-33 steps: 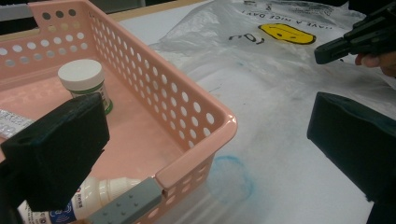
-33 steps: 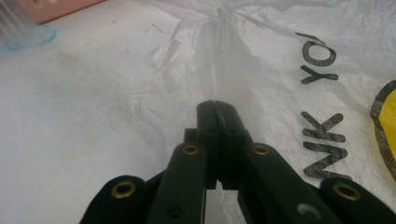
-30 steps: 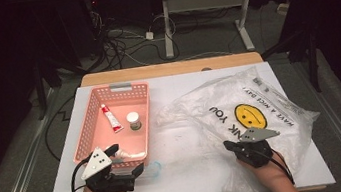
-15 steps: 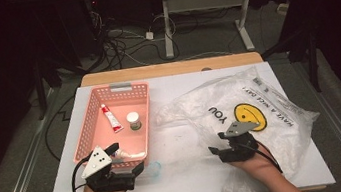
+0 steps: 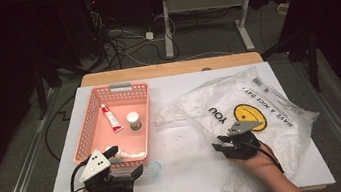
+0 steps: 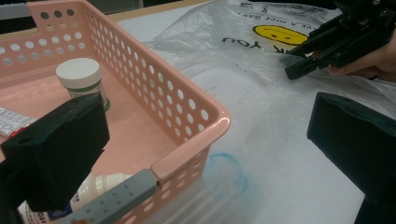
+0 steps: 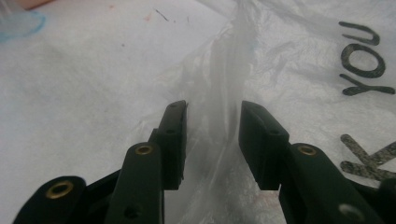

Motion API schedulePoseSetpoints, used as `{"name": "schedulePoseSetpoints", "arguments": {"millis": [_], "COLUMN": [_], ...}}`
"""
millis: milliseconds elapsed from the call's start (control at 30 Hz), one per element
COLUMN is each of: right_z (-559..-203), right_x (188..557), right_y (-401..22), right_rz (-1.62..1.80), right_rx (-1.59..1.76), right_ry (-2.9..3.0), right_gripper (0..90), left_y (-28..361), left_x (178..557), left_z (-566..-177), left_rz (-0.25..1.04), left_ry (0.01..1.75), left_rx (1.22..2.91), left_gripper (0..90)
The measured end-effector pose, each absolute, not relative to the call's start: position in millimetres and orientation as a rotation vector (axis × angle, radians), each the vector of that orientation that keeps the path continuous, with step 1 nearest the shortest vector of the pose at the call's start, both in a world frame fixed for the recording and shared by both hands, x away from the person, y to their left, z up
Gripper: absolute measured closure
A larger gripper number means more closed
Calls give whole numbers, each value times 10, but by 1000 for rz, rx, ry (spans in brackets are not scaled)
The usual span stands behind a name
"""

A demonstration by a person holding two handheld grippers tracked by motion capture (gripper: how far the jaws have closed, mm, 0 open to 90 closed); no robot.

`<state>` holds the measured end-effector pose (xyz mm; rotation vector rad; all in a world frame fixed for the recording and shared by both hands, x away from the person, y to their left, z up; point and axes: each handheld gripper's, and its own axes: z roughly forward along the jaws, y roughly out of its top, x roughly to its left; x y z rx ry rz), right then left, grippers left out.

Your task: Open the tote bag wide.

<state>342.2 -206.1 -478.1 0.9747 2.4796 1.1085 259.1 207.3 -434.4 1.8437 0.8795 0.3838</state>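
A clear plastic bag printed with a yellow smiley lies on the right half of the white table. My right gripper sits at the bag's left edge. In the right gripper view its jaws have just been closing around a raised fold of the bag, and a gap still shows on both sides of the fold. My left gripper stands wide open at the front right corner of the pink basket. One jaw is inside the basket and the other is over the table.
The basket holds a red and white tube, a small white-lidded jar and a white bottle lying at the front. A clear round thing with a blue rim rests on the table beside the basket's corner.
My right gripper has shifted left along the bag's edge. Its jaws, shut at first, opened and then narrowed around a fold. The left gripper has stayed put.
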Motion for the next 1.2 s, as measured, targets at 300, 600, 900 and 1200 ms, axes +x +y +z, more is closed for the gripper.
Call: {"name": "schedulePoseSetpoints", "arguments": {"millis": [300,600,900,1200], "right_z": [-4797,-4709,-4517,-4398], "right_x": [3418,3406,3333,3308], "right_y": [-2103,-2185,-2296,-2323], "right_rz": [1062,1137,1282,1359], "right_rx": [971,968,961,944], "right_ry": [2491,2417,2267,2188], "right_gripper": [762,900,900,900], "left_y": [2084,2086,2121,2147], "left_x": [2602,2606,2628,2624], "left_z": [-4383,-4395,-4410,-4397], "left_rz": [372,353,353,357], "left_ry": [894,899,926,954], "left_rx": [1842,1833,1825,1811], "left_gripper": [0,0,0,0]}}
